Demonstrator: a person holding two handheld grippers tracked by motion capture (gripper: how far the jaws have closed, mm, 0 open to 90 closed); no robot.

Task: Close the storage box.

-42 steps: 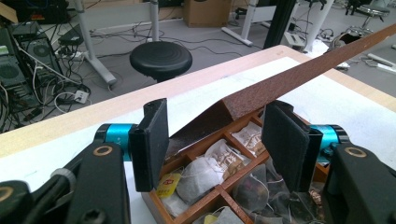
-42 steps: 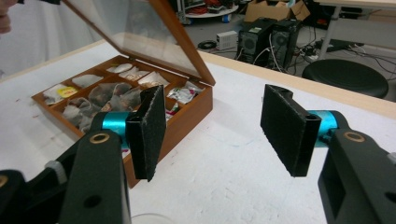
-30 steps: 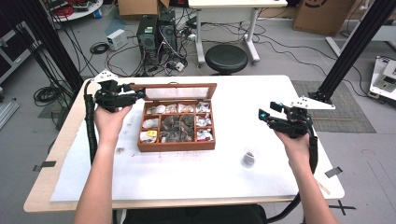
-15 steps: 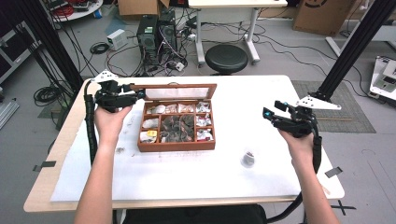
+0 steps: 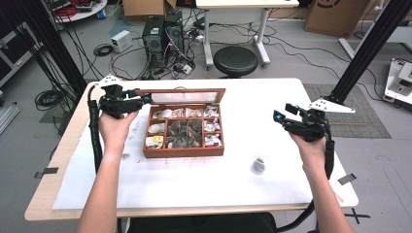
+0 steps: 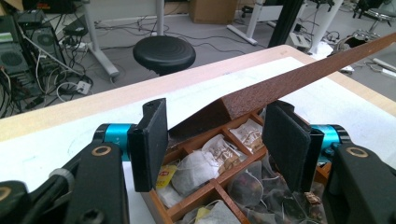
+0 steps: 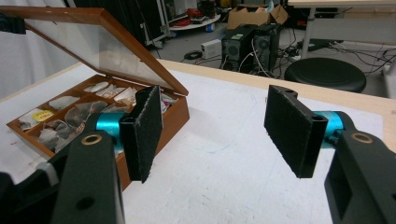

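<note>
Now, box: wooden tea box [image 5: 184, 151] lies long axis crosswise.
Lid: glass lid [image 5: 187, 96] raised, tilting rearward.
Left gripper [image 5: 142, 100]: jaws just widening astride the lid's edge.
Right gripper [image 5: 282, 116]: released, empty.

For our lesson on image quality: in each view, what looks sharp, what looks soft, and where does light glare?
High view: even light, soft overall; tea box compartments blur together. Left gripper view: pads and teabags crisp, floor cables softer. Right gripper view: pads sharp; the glass lid looks milky with reflected light.

one wooden box [image 5: 184, 150], two tools, one stool [image 5: 235, 60]
</note>
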